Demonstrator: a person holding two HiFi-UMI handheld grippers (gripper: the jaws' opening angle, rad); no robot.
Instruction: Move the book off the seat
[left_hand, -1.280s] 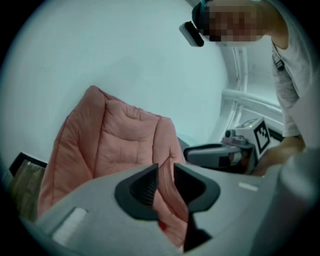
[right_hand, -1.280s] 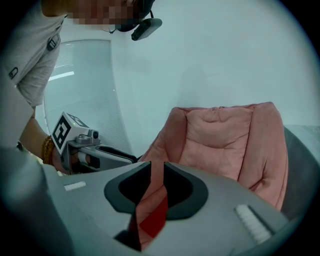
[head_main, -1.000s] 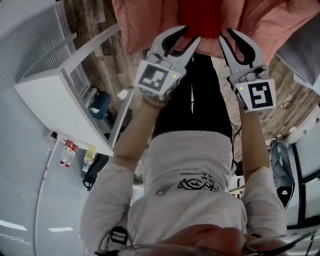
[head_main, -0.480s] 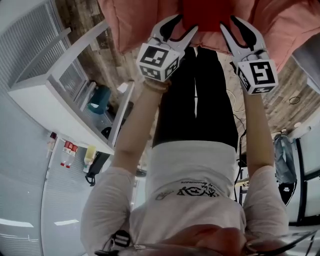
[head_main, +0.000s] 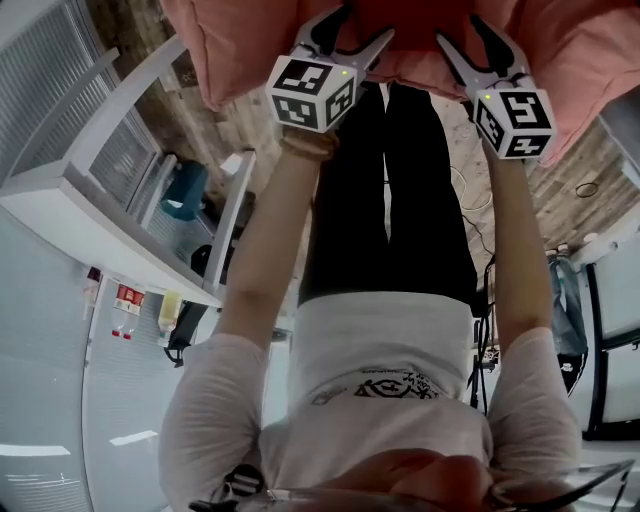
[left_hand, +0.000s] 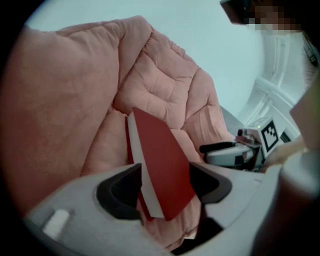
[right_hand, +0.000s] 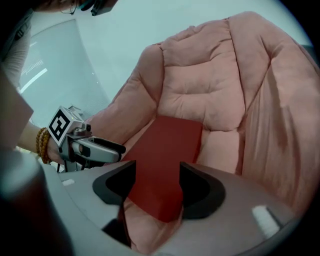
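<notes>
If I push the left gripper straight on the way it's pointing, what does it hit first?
Most likely the red book: its near corner already sits between the left gripper's jaws, which have just been opening and don't press on it. The pink seat cushion lies behind; depth is unclear.

Floor (head_main: 215, 130): wood plank, brown-grey. White shelf unit (head_main: 110, 235) stands on it at head view's left. Wall (left_hand: 220, 40): plain, pale, evenly lit.

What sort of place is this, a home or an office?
Probably a lounge corner of an office or studio: a plush pink armchair with a red book on its seat, wood-plank flooring, and a white shelf unit.
</notes>
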